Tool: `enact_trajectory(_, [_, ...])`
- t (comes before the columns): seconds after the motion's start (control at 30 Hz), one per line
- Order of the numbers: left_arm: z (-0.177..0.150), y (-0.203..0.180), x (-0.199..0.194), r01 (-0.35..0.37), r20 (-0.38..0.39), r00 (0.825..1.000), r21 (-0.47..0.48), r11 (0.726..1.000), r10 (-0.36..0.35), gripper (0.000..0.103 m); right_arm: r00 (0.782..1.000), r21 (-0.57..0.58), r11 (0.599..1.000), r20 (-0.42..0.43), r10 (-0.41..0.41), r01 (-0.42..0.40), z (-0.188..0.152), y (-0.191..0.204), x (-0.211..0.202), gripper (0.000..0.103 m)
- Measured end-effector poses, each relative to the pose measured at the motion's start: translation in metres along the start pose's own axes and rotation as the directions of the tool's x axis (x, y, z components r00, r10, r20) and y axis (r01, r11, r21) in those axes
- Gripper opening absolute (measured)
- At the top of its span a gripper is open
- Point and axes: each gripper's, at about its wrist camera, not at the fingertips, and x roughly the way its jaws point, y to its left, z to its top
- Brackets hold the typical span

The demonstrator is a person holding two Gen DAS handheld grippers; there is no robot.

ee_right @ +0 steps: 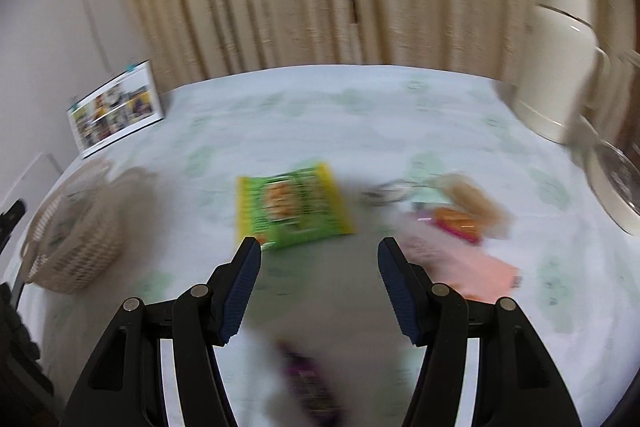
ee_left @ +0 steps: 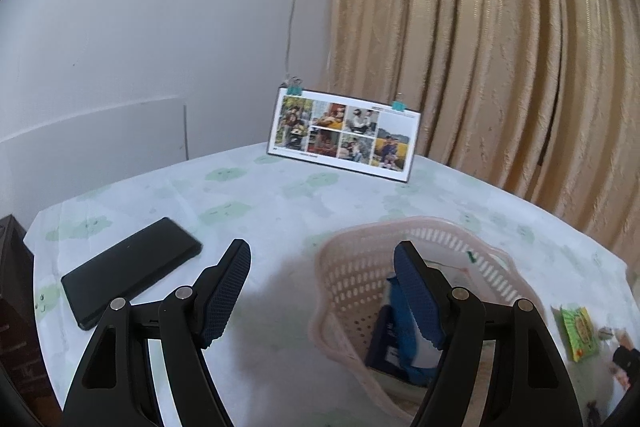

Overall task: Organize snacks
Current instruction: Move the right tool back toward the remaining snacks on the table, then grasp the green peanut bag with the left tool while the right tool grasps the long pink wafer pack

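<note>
The right gripper point(ee_right: 319, 255), jaws spread and empty, has the green snack packet point(ee_right: 292, 209), blurred, with yellow edges, just ahead; the left gripper point(ee_left: 322, 261), jaws also spread, is over the pink basket point(ee_left: 352, 279).

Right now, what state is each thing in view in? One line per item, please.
left gripper: open, empty, above the basket's near side
right gripper: open, empty
basket: upright, holding blue packets
green snack packet: flat on the tablecloth, outside the basket
phone: flat, screen dark
photo calendar: standing, clipped

Left hand-held gripper point(ee_left: 322, 259) jaws spread wide, empty, right hand-held gripper point(ee_right: 320, 257) likewise
</note>
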Motion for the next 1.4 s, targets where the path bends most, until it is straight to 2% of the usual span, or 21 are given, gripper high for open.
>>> enact_trajectory(0.2, [0.002,-0.028,-0.015,0.058,0.011,0.998,0.066,0.996,-0.059,0.075,0.998,0.044,0.997,0.011,-0.06,0.06,0.003,-0.043,-0.001,0.058])
enact_trajectory(0.43, [0.003,-0.06,-0.035,0.121,0.026,0.992,0.131,0.984,-0.126,0.077,0.997,0.115,0.99,-0.026,-0.078,0.08,0.006,-0.087,0.009,0.058])
enact_trajectory(0.6, [0.003,-0.082,-0.046,0.181,0.012,0.983,0.158,0.971,-0.185,0.077,0.996,0.16,0.987,-0.087,-0.013,0.027,0.003,-0.108,0.02,0.058])
enact_trajectory(0.87, [-0.004,-0.117,-0.057,0.272,-0.036,0.962,0.206,0.94,-0.271,0.077,0.986,0.145,0.986,-0.131,0.105,-0.086,-0.01,-0.097,0.016,0.06])
enact_trajectory(0.97, [-0.008,-0.131,-0.06,0.311,-0.061,0.95,0.235,0.921,-0.306,0.077,0.977,0.118,0.984,-0.153,0.15,-0.133,-0.017,-0.086,0.01,0.06])
enact_trajectory(1.07, [-0.012,-0.146,-0.059,0.362,-0.109,0.932,0.257,0.896,-0.346,0.077,0.973,0.08,0.986,-0.169,0.159,-0.148,-0.019,-0.077,0.007,0.06])
enact_trajectory(1.23, [-0.022,-0.172,-0.058,0.434,-0.189,0.9,0.296,0.851,-0.394,0.077,0.987,0.0,0.999,-0.154,0.052,-0.052,-0.012,-0.067,0.014,0.06])
enact_trajectory(1.4, [-0.032,-0.195,-0.049,0.485,-0.268,0.87,0.322,0.813,-0.413,0.077,0.988,-0.075,0.997,-0.157,0.004,-0.016,-0.011,-0.058,0.025,0.055])
